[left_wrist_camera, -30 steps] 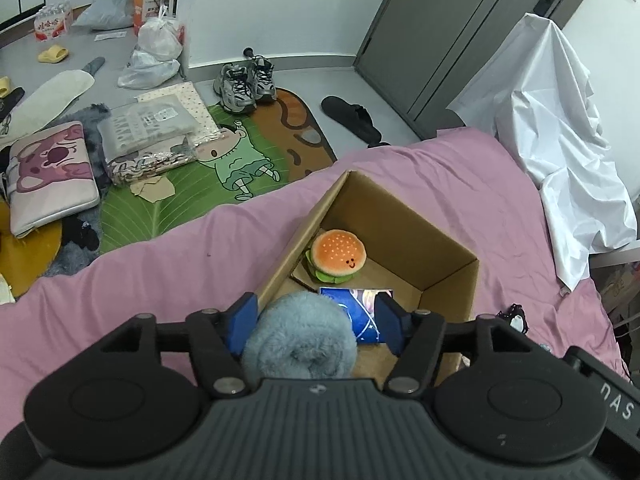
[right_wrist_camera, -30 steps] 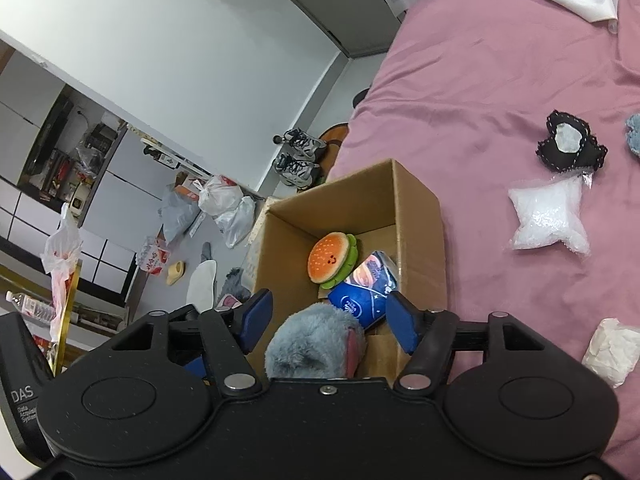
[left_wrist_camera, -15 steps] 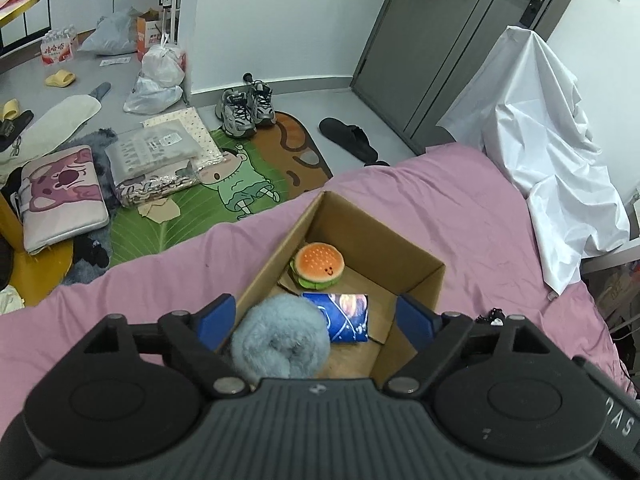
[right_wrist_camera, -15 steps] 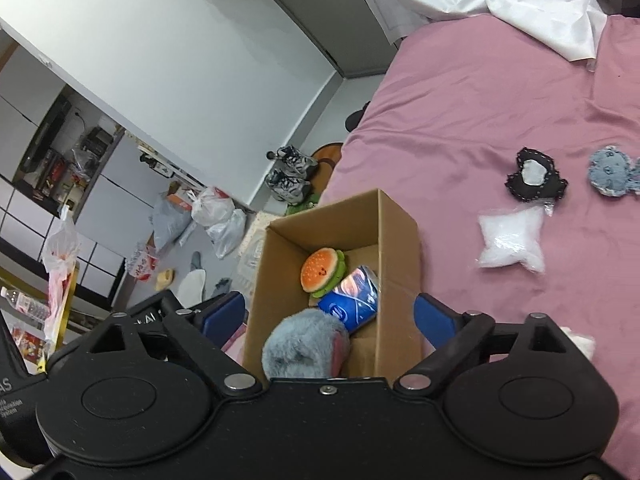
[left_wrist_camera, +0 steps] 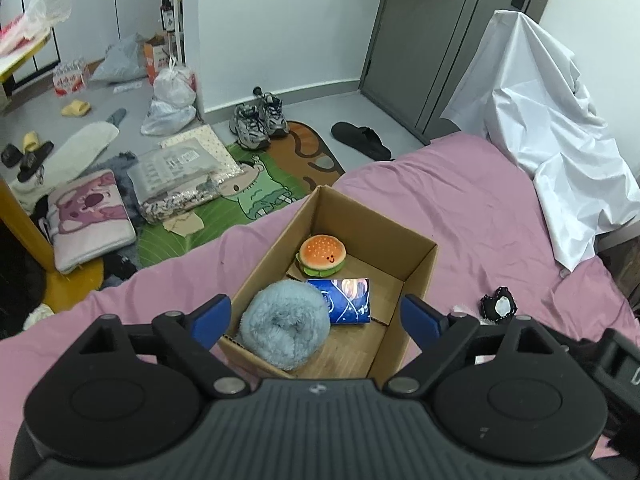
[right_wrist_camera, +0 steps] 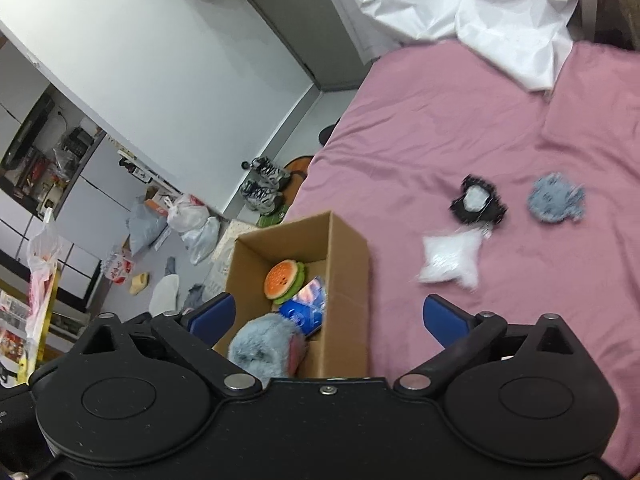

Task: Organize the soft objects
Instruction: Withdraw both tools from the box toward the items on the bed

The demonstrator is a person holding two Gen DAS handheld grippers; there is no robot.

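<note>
Blue-grey fluff filled the near corner of the cardboard box (left_wrist_camera: 416,276), where a rolled plush bundle (left_wrist_camera: 285,325) was seen resting, touching a dark blue packet (left_wrist_camera: 348,300), with a burger-shaped toy (left_wrist_camera: 321,256) just behind it. The box was placed on a pink bedsheet (left_wrist_camera: 460,208). The left gripper (left_wrist_camera: 318,316) was held above the box, its jaws opening, and the bundle lay below the gap without being pressed by either blue pad. The right gripper (right_wrist_camera: 328,316) was likewise seen with its jaws opening, spread to either side of the box with nothing clamped. Still out on the sheet, a white filled bag (right_wrist_camera: 452,260), a black-edged piece (right_wrist_camera: 478,202) and a grey furry piece (right_wrist_camera: 556,198) were left well apart from the box. All three were judged light and yielding. The bag could be expected to squash and slip in its smooth film, so a hold across its middle was judged safest. The furry piece was judged likely to compress under the pads and to be gripped easily across its bulk; the black-edged piece, seemingly flat, was judged better taken by its rim.
</note>
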